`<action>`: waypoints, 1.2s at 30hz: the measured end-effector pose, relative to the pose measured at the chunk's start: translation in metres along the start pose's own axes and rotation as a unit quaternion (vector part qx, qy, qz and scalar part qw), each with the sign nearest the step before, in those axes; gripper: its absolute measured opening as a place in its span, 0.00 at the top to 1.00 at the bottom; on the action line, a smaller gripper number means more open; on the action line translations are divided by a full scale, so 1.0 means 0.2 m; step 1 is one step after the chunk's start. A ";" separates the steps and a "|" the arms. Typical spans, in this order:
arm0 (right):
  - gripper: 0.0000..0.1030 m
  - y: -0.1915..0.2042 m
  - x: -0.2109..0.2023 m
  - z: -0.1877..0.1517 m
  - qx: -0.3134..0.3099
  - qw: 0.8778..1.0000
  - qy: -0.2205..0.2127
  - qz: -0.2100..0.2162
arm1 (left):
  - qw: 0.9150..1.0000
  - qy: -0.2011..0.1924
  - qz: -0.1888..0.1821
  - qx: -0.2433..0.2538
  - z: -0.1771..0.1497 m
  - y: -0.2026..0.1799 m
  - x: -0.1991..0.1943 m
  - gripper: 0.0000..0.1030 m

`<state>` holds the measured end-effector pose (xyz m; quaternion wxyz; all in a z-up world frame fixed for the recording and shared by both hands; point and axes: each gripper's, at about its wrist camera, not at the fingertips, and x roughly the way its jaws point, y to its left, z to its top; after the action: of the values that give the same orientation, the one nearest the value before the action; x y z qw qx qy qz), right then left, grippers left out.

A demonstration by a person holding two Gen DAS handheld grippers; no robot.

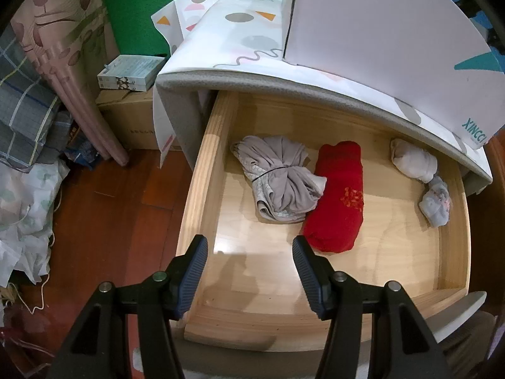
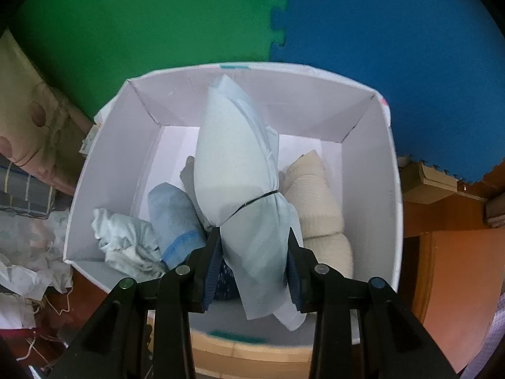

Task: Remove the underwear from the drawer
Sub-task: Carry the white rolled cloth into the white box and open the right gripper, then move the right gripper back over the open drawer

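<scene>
Right gripper [image 2: 252, 262] clamped on pale blue underwear bundle [image 2: 240, 170] above white box [image 2: 372, 145]; left gripper [image 1: 249, 271] apart, empty, over open drawer [image 1: 202, 177]

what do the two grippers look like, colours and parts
Both match. The left gripper and right gripper have black angular plastic arms joined by round silver pivot bolts. Each finger ends in a dark blue ribbed pad. No cables, markings, sleeves or hands show in either view.
</scene>
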<state>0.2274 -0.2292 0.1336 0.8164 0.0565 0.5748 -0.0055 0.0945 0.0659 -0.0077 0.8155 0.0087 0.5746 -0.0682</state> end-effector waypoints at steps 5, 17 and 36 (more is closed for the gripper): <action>0.61 0.00 0.10 0.00 0.003 1.000 0.018 0.008 | 1.000 -0.002 -0.004 -0.007 0.01 0.00 0.00 0.44; 0.55 -0.08 -0.21 -0.23 -0.019 0.999 -0.025 0.032 | 1.000 0.009 0.002 -0.004 0.01 -0.01 0.02 0.44; 0.53 -0.48 0.27 -0.98 0.023 0.997 0.071 0.022 | 1.000 0.017 0.015 0.009 0.00 -0.02 0.04 0.44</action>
<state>0.0542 -0.3015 0.0093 0.7716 0.0882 0.6299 0.0032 0.0965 0.0617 -0.0160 0.8064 0.0258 0.5876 -0.0608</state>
